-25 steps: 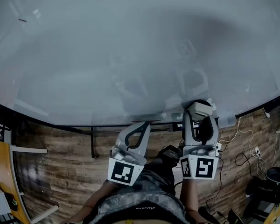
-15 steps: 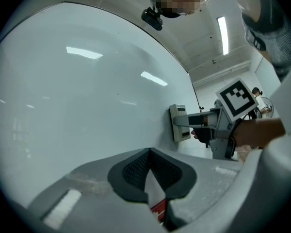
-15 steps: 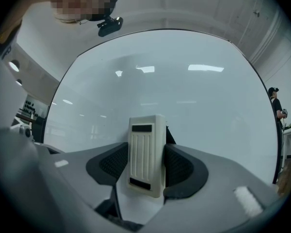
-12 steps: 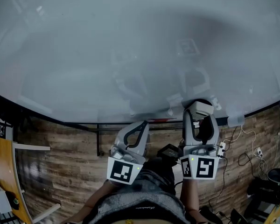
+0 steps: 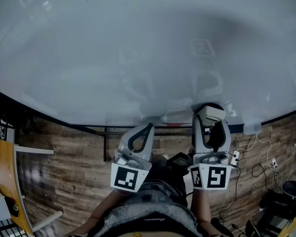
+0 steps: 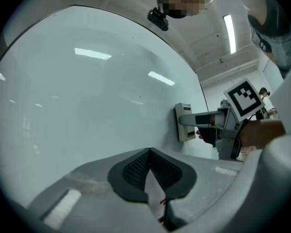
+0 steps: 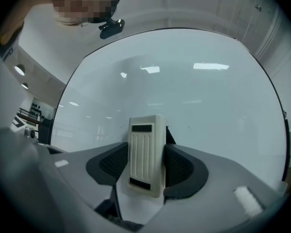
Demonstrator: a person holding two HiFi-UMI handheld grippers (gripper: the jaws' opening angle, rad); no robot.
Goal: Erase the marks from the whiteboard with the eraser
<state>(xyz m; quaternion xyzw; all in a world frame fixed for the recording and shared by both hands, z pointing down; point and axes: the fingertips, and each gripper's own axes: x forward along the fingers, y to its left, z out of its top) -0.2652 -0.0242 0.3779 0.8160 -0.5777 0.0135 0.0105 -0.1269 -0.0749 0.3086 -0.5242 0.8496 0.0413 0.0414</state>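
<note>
At the lower edge of the whiteboard [image 5: 138, 48], the right gripper [image 7: 148, 168] pinches the cream eraser [image 7: 146, 144] between its two pads and holds it flat against the board surface. The left gripper [image 6: 149, 166] is just beside it, with its jaws pressed together and nothing between them.

Whiteboard [image 5: 89, 58] lies open all around the eraser [image 5: 210, 113].
</note>
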